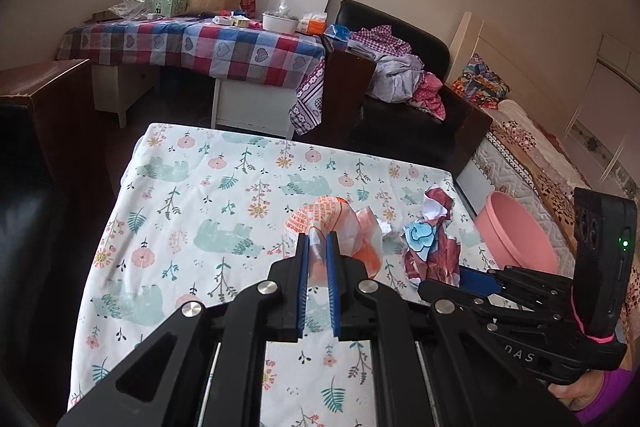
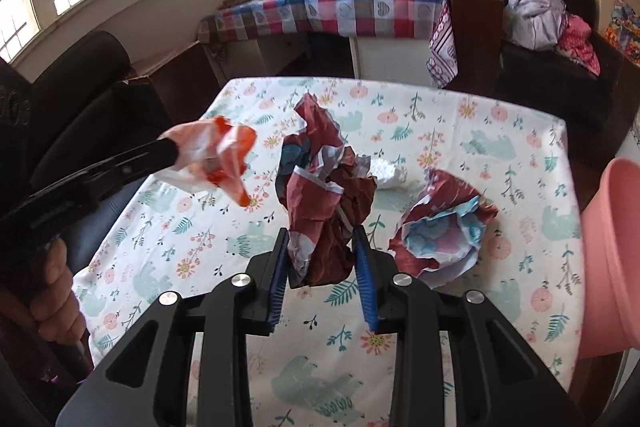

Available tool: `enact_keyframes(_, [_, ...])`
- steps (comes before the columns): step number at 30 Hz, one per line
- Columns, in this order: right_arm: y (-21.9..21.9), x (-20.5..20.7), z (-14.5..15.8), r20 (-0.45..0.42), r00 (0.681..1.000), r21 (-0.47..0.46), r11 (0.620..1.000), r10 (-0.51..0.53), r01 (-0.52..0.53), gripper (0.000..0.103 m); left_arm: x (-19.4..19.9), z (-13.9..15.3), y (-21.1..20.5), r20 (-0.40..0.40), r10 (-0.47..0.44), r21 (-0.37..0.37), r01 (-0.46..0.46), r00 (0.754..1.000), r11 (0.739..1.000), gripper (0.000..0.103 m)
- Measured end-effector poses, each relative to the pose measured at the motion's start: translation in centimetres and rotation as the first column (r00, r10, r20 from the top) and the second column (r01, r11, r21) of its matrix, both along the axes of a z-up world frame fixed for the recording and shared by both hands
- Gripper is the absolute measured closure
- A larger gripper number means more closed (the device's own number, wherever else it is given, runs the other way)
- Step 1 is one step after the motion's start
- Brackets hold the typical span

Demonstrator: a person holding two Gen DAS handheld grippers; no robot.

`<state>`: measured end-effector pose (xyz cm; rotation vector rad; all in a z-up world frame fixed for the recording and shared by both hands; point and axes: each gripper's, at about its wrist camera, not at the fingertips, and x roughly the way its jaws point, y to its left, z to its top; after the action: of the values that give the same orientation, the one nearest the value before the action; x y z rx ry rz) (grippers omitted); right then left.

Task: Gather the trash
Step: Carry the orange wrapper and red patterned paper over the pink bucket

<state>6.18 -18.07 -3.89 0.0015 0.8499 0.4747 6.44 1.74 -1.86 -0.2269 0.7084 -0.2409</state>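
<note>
A: Left gripper (image 1: pixel 318 247) nearly shut, pinching orange plastic bag (image 1: pixel 348 227), centre frame.

B: Right gripper (image 2: pixel 320 247) clamps maroon paper wad (image 2: pixel 328 195); loose crumple may slip short of pink bin (image 2: pixel 612 247), right edge.

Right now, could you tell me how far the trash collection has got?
Nothing visibly binned yet. In hand: left tongs pinch an orange-white plastic bag; right tongs clasp dark red crumpled paper. Left on the table: another red-and-blue paper wad, a white tissue. The pink bin waits alongside.
</note>
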Motion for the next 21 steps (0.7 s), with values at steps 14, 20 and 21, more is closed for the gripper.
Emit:
enact_keyframes(14, [-11.4, -0.3, 3.1, 0.079, 0.963, 0.051, 0.965, -0.259, 0.255, 0.071, 4.0, 3.1, -10.9, 0.054, -0.137, 0.057, 0.134, 0.989, 0.989, 0.095])
enact_keyframes(20, [-17.4, 0.0, 2.9, 0.077, 0.918, 0.054, 0.921, -0.390, 0.387, 0.071, 5.9, 4.0, -17.2, 0.077, -0.227, 0.056, 0.223, 0.971, 0.973, 0.095])
enact_keyframes(21, [-18.4, 0.0, 2.8, 0.075, 0.909, 0.054, 0.912, -0.410, 0.407, 0.071, 6.2, 4.1, -18.4, 0.079, -0.248, 0.055, 0.244, 0.966, 0.968, 0.095])
